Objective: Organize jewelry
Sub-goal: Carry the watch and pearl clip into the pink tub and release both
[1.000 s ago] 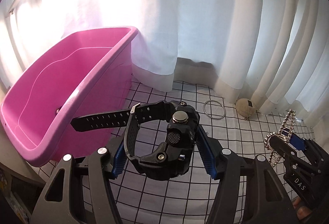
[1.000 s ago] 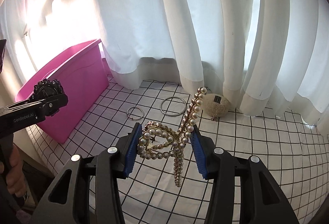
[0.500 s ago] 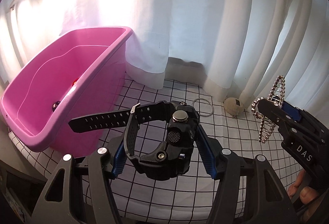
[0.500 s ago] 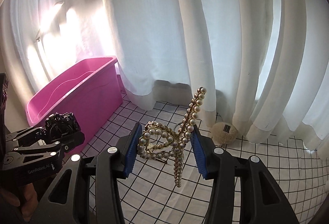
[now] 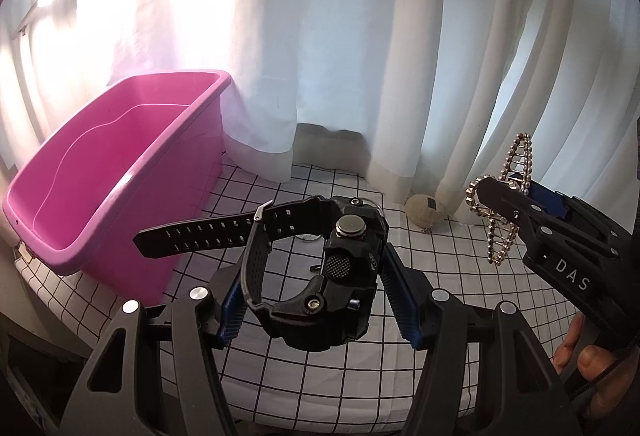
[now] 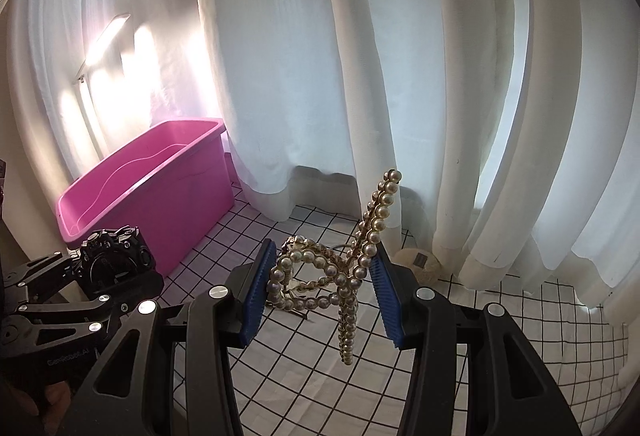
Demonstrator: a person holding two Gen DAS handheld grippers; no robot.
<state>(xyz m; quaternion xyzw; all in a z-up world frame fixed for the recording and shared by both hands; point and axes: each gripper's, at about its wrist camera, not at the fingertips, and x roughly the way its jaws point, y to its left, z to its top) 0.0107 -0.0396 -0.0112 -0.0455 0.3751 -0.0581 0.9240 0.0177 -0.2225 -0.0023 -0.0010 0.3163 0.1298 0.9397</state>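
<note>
Gripping a chunky black watch [image 5: 320,272] across its case and band, the left hand-held gripper [image 5: 316,300] has its blue pads partly closed onto it, with the free strap end sticking out toward the pink bin [image 5: 120,180]. The sideways clamp probably keeps the heavy case from swinging, and the watch hangs above the surface [image 5: 304,376], clear of the checked cloth. In the right wrist view the right hand-held gripper [image 6: 320,288] is likewise partly closed, on a pearl-beaded piece [image 6: 332,272], apparently a hair claw or clip of gold wire and pearls. One looped half sits between the pads while a long beaded arm rises above them and another hangs below, so the hold looks secure but the dangling end could catch on something. Both items are held up in the air, which fits a carry toward the bin at the left.

That pink bin stands on the cloth against the white curtain [image 6: 360,56]. Its visible inner walls and the part of the floor that shows look bare; the near corner is hidden by its own rim, so I cannot tell whether anything lies there. A small round beige pouch [image 6: 418,264] rests on the cloth at the curtain's foot, apparently still to be sorted.
</note>
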